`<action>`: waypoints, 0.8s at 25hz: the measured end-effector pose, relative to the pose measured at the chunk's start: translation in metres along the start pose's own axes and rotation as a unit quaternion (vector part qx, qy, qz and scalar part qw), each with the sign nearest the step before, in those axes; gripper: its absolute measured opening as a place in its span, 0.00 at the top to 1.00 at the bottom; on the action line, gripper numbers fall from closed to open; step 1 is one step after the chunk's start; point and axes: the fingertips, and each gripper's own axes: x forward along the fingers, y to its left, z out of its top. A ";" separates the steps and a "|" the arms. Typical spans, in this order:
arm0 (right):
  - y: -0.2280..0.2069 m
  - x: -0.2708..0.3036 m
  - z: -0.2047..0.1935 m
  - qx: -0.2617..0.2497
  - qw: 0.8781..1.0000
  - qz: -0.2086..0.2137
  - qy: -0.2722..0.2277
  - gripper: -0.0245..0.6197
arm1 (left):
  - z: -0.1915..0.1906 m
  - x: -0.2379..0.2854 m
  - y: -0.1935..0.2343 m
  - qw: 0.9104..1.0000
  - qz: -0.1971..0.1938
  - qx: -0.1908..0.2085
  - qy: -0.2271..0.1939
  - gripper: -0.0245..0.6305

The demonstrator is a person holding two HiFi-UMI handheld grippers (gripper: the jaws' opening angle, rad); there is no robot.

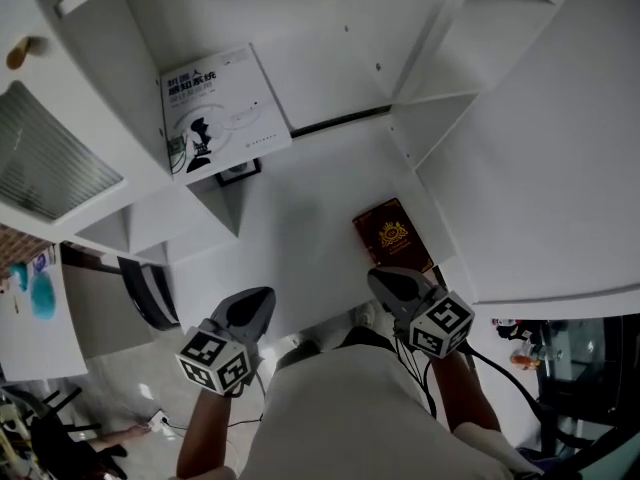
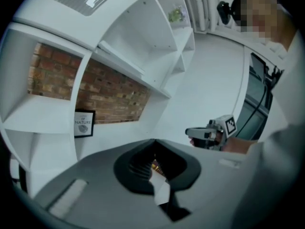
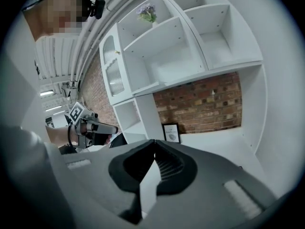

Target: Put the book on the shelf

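Nearest to me, both claws are clenched with nothing in them. My left gripper [image 1: 252, 308] hangs over the front edge of the desk [image 1: 300, 238], and my right gripper [image 1: 392, 285] sits just short of the book [image 1: 392, 236].

The book is a dark red one with a gold crest. It lies flat on the desk, close to the right-hand wall and not yet on any shelf. I judge it a thin hardback: stiff, fairly light, and unlikely to flop. The cover may be smooth enough to slip.

Lying flat, it gives the jaws no edge to bite. I would tip or slide the near short edge clear, then pinch across the thickness near the spine.

Further off are a small framed picture [image 1: 238, 173] and the shelf [image 1: 420, 118]. A white book [image 1: 222, 108] already leans in the left compartment.
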 end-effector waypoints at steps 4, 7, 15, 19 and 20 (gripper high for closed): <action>-0.021 -0.016 -0.004 0.004 1.000 -0.001 -0.002 0.96 | -0.002 0.019 -0.015 1.000 0.006 -0.004 -0.001 0.95; -0.039 -0.031 -0.007 0.007 1.000 0.005 -0.003 0.96 | -0.008 0.039 -0.032 1.000 0.009 -0.012 0.000 0.95; -0.097 -0.076 -0.036 0.008 0.999 0.024 0.024 0.96 | -0.033 0.098 -0.083 0.999 0.028 -0.020 0.014 0.95; -0.130 -0.100 -0.063 0.013 0.998 0.041 0.047 0.96 | -0.056 0.130 -0.106 0.999 0.036 -0.024 0.015 0.95; -0.139 -0.106 -0.070 0.014 0.997 0.045 0.055 0.96 | -0.064 0.139 -0.111 0.999 0.040 -0.026 0.018 0.95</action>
